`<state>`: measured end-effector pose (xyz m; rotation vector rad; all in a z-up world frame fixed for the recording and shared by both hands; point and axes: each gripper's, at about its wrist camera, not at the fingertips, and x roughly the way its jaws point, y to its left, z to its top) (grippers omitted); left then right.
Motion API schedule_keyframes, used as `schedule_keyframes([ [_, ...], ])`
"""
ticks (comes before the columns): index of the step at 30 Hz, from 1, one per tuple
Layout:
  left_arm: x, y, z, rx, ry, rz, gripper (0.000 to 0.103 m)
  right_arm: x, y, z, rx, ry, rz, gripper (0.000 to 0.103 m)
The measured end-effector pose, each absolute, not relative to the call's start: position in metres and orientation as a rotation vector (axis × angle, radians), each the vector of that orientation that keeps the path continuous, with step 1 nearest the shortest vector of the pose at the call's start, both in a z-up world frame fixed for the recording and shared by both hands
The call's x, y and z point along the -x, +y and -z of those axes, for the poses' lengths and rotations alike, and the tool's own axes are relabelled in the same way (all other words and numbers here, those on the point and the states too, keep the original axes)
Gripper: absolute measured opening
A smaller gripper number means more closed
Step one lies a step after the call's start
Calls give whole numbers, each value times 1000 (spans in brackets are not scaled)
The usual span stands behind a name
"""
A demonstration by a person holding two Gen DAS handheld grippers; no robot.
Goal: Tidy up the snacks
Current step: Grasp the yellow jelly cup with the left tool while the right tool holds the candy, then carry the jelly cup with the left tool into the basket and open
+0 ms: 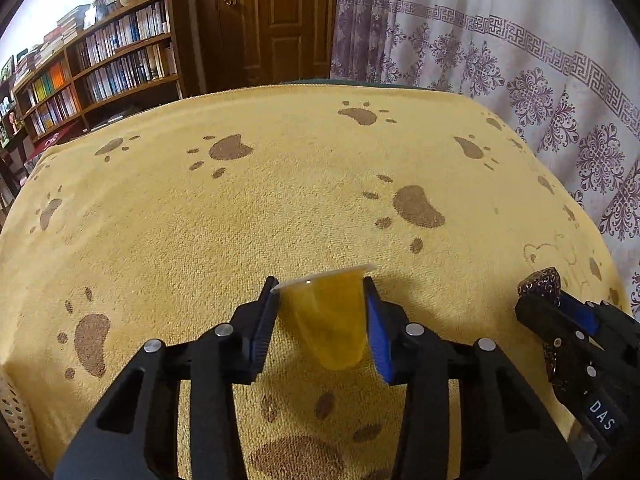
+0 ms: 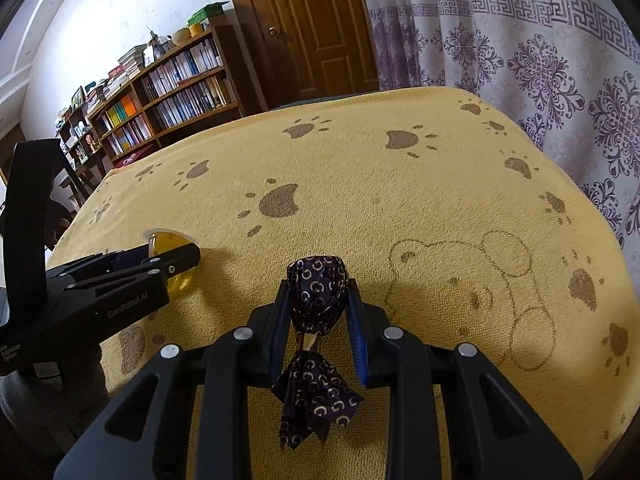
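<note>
Above the yellow paw-print towel (image 1: pixel 280 208), my left gripper (image 1: pixel 322 312) clamps a translucent orange jelly cup (image 1: pixel 328 320) by its slick, squashy walls — my right gripper (image 2: pixel 318 304) pinches a light, crinkly purple foil-wrapped candy (image 2: pixel 318 292).

left gripper (image 1: pixel 322 312) clamped on a yellow jelly cup (image 1: pixel 329 320) above the paw-print towel (image 1: pixel 280 200); right gripper (image 1: pixel 548 292) at the right edge, pinching a dark wrapped candy (image 1: pixel 538 282).
</note>
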<state>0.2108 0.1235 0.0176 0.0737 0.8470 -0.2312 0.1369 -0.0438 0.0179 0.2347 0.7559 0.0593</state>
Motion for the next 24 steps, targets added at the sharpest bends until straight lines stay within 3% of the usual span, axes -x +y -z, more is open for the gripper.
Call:
schedule_keyframes([
  [24, -100, 170, -90, -83, 645, 142, 42, -121, -29, -30, -192, 681, -85, 27],
])
